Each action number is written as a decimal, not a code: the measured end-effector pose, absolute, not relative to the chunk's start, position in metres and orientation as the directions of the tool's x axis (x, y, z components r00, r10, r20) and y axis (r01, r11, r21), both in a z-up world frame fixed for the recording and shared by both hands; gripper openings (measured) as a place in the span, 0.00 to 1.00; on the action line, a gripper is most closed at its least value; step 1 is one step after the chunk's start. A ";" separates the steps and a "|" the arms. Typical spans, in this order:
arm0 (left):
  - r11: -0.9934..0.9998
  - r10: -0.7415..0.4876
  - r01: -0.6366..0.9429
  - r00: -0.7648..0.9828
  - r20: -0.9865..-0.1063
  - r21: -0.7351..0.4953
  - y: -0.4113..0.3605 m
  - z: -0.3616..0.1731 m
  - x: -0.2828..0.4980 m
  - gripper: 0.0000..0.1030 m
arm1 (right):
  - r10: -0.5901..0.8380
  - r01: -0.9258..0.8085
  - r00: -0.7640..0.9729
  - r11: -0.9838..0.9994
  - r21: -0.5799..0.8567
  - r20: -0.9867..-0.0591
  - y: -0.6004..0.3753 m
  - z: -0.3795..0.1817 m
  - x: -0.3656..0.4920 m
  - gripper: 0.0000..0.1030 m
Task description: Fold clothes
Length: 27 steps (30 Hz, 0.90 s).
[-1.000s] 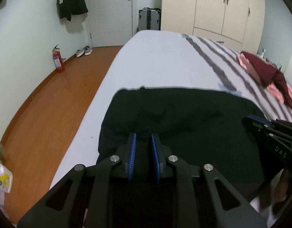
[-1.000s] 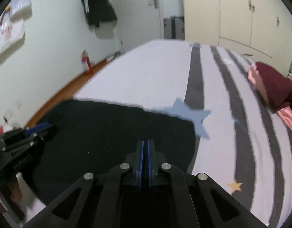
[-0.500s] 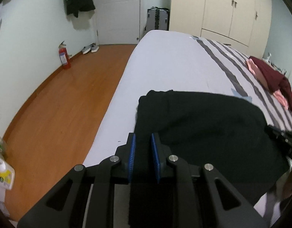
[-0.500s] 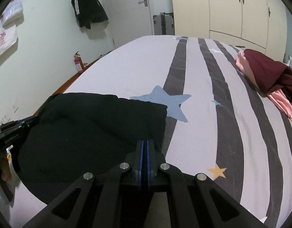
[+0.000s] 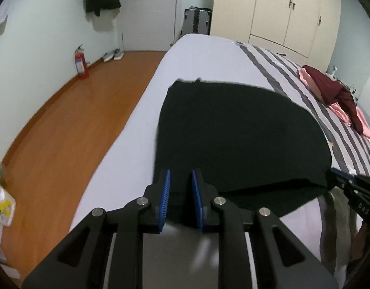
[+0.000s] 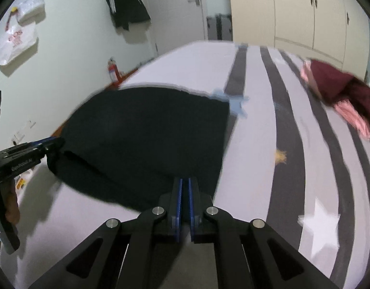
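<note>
Presently in hand: a fold of the black garment (image 5: 233, 132), judged from both tongs gripping its near edge at once.
Left gripper (image 5: 180, 185): pinching a bunch of black cloth between the blue pads, held apart only by the thickness of the cloth.
Right gripper (image 6: 185, 192): pressed almost together on the garment's near right corner, with only a thin slit between the pads.
Garment's place: spread on the bed (image 5: 209, 57) straight ahead of both tongs, stretched between them, its far edge lying flat well beyond the tips.
Near edge: seems doubled, with a second dark layer showing under the held hem between the two tongs; hard to read in the blurred right view.
Stage: fits either drawing the hem taut to smooth the cloth or carrying it forward over the far half; not settled by these views.
Next move calls for: equal tension from both tongs, level height, and a steady pinch so that neither corner slips.
Other clothes: a maroon and pink heap (image 5: 329, 89) well ahead and to the right of the tongs.
Containers: a jug (image 5: 2, 207) on the floor far left of the left tongs, contents not visible; a wardrobe (image 5: 281, 12) far ahead, doors closed.
</note>
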<state>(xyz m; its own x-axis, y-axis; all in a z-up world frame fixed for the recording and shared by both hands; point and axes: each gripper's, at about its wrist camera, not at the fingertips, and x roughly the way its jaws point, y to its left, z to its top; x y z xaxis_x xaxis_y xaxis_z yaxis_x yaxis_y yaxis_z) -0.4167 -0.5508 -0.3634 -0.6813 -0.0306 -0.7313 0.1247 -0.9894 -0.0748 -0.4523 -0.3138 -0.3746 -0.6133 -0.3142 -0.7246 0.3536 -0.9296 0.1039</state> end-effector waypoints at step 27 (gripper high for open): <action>-0.959 -0.197 0.275 -0.810 -0.553 -0.062 -0.410 -0.205 -0.224 0.91 | -0.438 0.455 -0.709 -0.883 0.115 -0.552 -0.207 -0.233 -0.303 0.84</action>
<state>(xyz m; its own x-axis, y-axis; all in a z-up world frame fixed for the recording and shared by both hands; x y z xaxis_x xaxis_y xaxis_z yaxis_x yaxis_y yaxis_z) -0.2237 -0.4097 -0.2046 -0.8099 -0.1965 -0.5526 0.2752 -0.9594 -0.0622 -0.3031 -0.2067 -0.2327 -0.7093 -0.4380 -0.5523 0.4555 -0.8828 0.1151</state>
